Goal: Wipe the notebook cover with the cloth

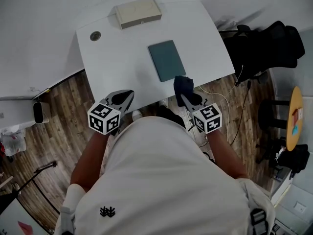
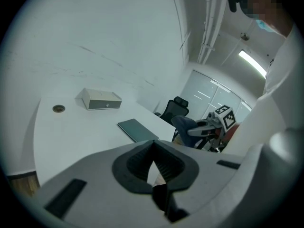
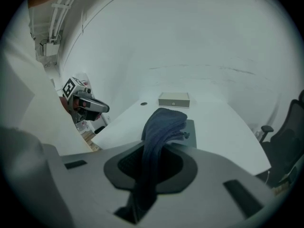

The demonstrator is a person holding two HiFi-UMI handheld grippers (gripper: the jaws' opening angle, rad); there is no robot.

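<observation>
Closest to the head camera is the person's white shirt point(image 1: 161, 180), and just beyond it sit the two marker cubes point(image 1: 104, 118). On the right gripper point(image 1: 183, 96) the jaws are clamped on a dark blue cloth point(image 1: 184, 84), which bunches up past the tips over the near edge of the white desk point(image 1: 117, 58). Just ahead lies the teal notebook point(image 1: 166, 59), flat and closed, its near end right beside the cloth; whether they touch I cannot tell. Over at the desk edge, well to the notebook's left, the left gripper point(image 1: 129, 95) has its jaws together on nothing. At the far side rests a beige box point(image 1: 138, 12).

Wiping looks about to start. To do it well, I would lower the cloth until the loose bunch, not the hard jaw tips, presses the cover, then draw long overlapping strokes along its length. A light notebook could slide on the smooth top, so the idle left gripper might pin a corner.
</observation>
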